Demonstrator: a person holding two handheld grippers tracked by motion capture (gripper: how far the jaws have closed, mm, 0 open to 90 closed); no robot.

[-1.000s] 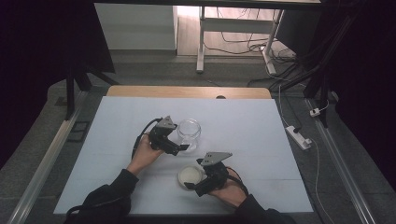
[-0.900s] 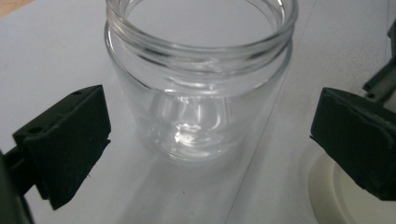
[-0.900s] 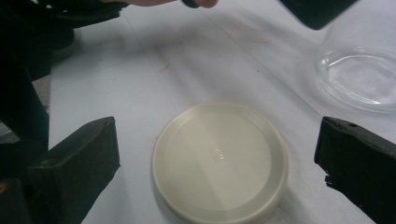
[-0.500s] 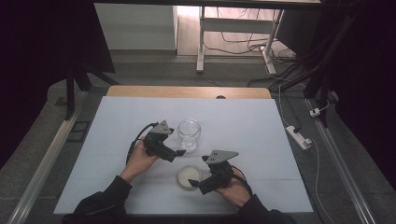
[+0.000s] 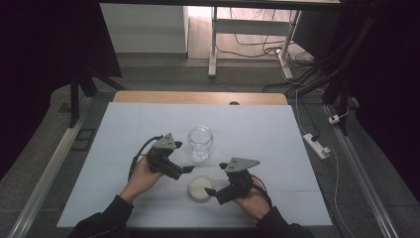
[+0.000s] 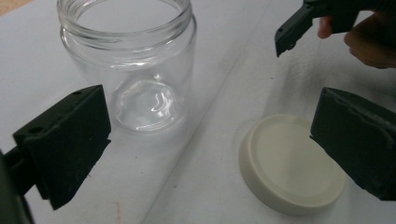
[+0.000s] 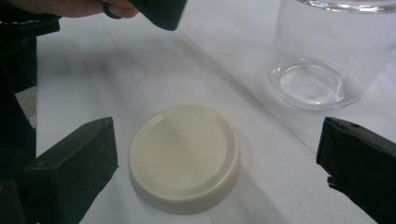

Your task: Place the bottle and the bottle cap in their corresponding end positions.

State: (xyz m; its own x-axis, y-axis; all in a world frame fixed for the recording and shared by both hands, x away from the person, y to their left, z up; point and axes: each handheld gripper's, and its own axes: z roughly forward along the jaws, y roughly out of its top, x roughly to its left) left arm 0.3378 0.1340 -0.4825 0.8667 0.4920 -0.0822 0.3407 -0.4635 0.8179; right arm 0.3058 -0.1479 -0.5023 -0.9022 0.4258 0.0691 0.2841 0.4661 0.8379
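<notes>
From the high view, a clear glass jar (image 5: 200, 142) stands upright and uncapped near the middle of the white worktop (image 5: 257, 134), and its cream lid (image 5: 200, 188) lies flat on the near side of it, apart from the jar. The left tool (image 5: 185, 169) sits just to the left of the lid and slightly beyond it; the right tool (image 5: 212, 192) is just beside the lid's right edge, and looks the nearer of the two.

In the left gripper view, the left tool (image 6: 210, 144) stands wide open and holds nothing. The jar (image 6: 128, 60) rises ahead between the jaws toward the left one, and the lid (image 6: 289, 163) lies by the right jaw, partly hidden behind it. The other tool's jaw tip shows farther off at the upper right.

In the right gripper view, the right tool (image 7: 219, 168) is likewise spread wide and empty. The lid (image 7: 185, 156) lies flat straight ahead between the jaws, nearer the left one, touching neither as far as can be seen. The jar's base (image 7: 322, 70) stands beyond, up and to the right. A grasp on the lid would likely call for a short advance, then closing across its rim.
</notes>
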